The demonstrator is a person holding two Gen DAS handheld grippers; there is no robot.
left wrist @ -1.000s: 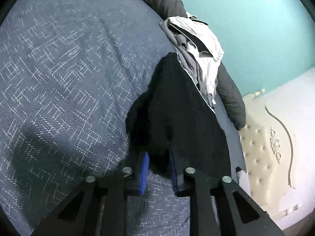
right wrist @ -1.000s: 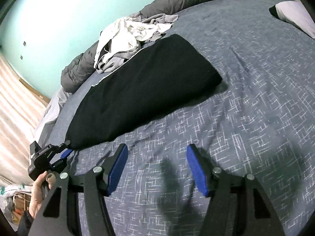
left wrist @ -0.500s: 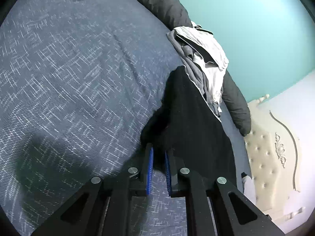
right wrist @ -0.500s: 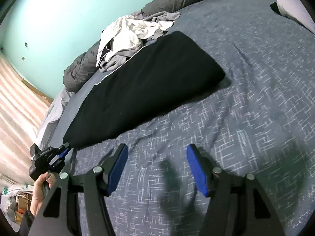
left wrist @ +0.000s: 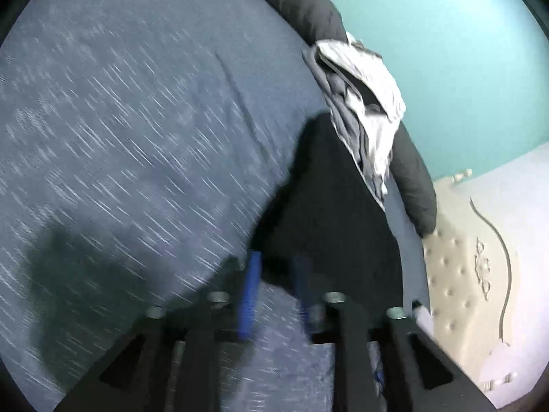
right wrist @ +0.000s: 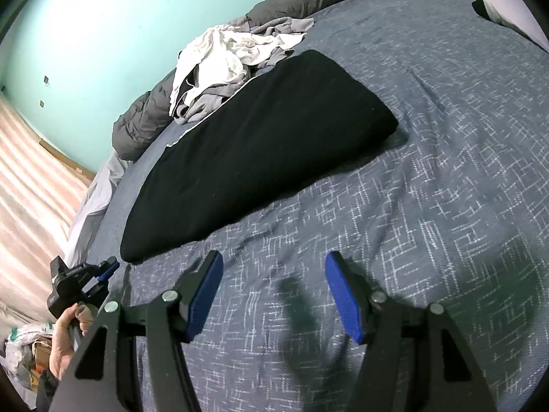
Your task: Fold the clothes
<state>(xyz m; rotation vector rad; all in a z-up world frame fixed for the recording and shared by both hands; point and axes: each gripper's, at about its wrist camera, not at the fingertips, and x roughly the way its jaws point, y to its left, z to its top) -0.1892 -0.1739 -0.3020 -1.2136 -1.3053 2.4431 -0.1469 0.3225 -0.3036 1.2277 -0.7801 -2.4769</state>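
Note:
A folded black garment (right wrist: 260, 158) lies flat on the blue patterned bedspread (right wrist: 429, 189); in the blurred left wrist view it (left wrist: 336, 216) stretches away from my fingers. My left gripper (left wrist: 276, 274) sits just off the garment's near corner, jaws apart, holding nothing; it also shows in the right wrist view (right wrist: 103, 271) beside that corner. My right gripper (right wrist: 274, 292) is wide open and empty above the bedspread, short of the garment's long edge.
A pile of white and grey clothes (right wrist: 233, 61) lies behind the black garment against a dark grey duvet (right wrist: 144, 120). A teal wall (left wrist: 446, 51) and a cream tufted headboard (left wrist: 463, 267) border the bed. A pillow (right wrist: 511, 10) lies far right.
My left gripper was shut on the garment's corner half a second ago; it has opened, let go and pulled back a little. The right gripper has barely moved.

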